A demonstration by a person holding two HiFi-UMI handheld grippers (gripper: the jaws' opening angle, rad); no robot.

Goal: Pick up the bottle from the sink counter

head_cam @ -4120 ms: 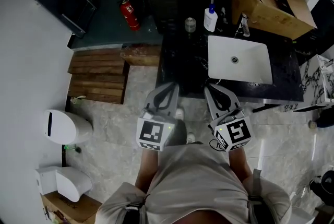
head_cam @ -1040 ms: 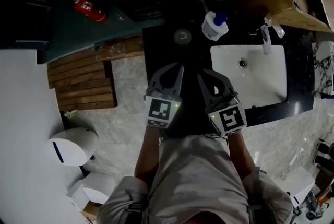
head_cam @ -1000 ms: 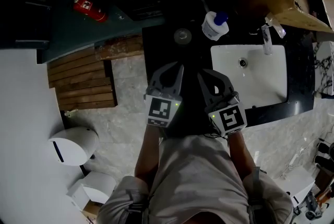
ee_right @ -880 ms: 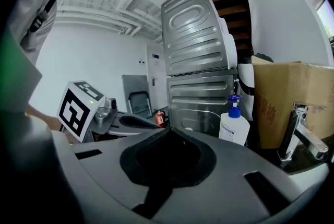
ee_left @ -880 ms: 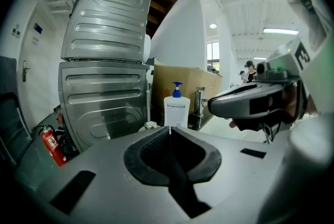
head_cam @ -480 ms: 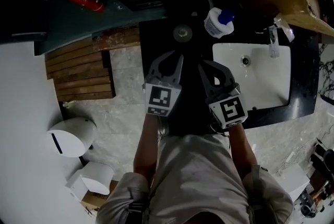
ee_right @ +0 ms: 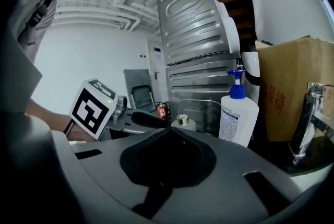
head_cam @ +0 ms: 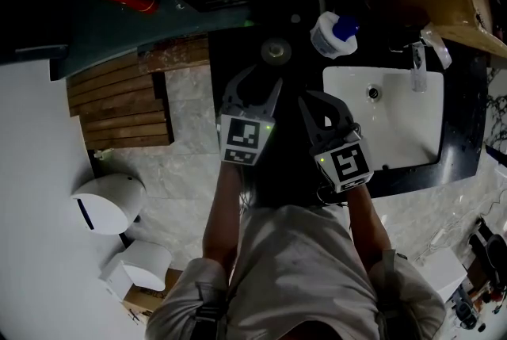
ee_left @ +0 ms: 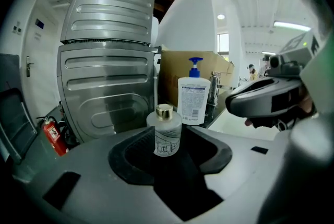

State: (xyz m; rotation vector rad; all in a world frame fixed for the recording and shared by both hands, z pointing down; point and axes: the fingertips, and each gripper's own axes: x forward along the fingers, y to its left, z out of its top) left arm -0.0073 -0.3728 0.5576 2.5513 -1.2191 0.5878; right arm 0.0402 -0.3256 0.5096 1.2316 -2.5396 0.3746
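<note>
**Q:** Which step is in hand?

**A:** The approach. The small gold-capped bottle [ee_left: 164, 131] stands upright on the desk [head_cam: 238, 61], left of the sink [head_cam: 396, 132], just ahead of my left gripper [head_cam: 259, 83]. Its jaws have just been opening, with nothing between them yet. My right gripper [ee_right: 168, 131] is closed and empty.

**Q:** And the next move?

**A:** In my judgement, ease forward to straddle the bottle, then close.
</note>
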